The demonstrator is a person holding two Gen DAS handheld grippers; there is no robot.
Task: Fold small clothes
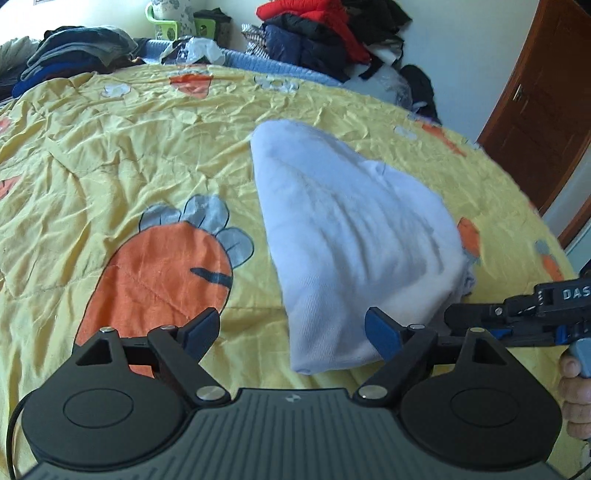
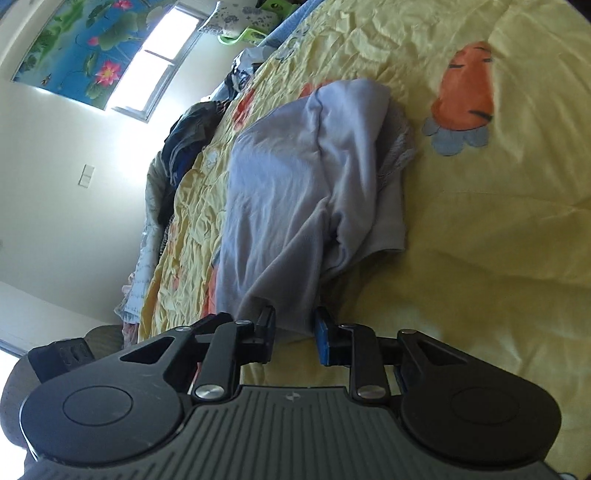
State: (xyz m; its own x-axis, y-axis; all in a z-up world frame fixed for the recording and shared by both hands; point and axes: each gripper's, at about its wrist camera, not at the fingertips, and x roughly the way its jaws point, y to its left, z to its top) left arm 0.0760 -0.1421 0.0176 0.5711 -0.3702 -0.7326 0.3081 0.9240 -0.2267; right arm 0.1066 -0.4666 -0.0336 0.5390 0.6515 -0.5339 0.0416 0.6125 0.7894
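A pale white-blue garment [image 1: 351, 229] lies loosely folded and bunched on the yellow carrot-print bedspread [image 1: 110, 155]. My left gripper [image 1: 291, 321] is open wide just above the garment's near corner. Its right finger lies against the cloth and its left finger is over the bedspread. In the right wrist view the garment [image 2: 295, 177] runs down into my right gripper [image 2: 295, 332], whose jaws stand narrow and pinch its near edge. The right gripper [image 1: 452, 315] also shows at the garment's right side in the left wrist view, with a hand [image 1: 572, 391] holding it.
Stacks of dark folded clothes [image 1: 66, 51] sit at the bed's far left. A heap of red and navy jackets [image 1: 325, 33] is piled against the far wall. A wooden door [image 1: 543, 103] stands on the right. A window [image 2: 159, 62] is beyond the bed.
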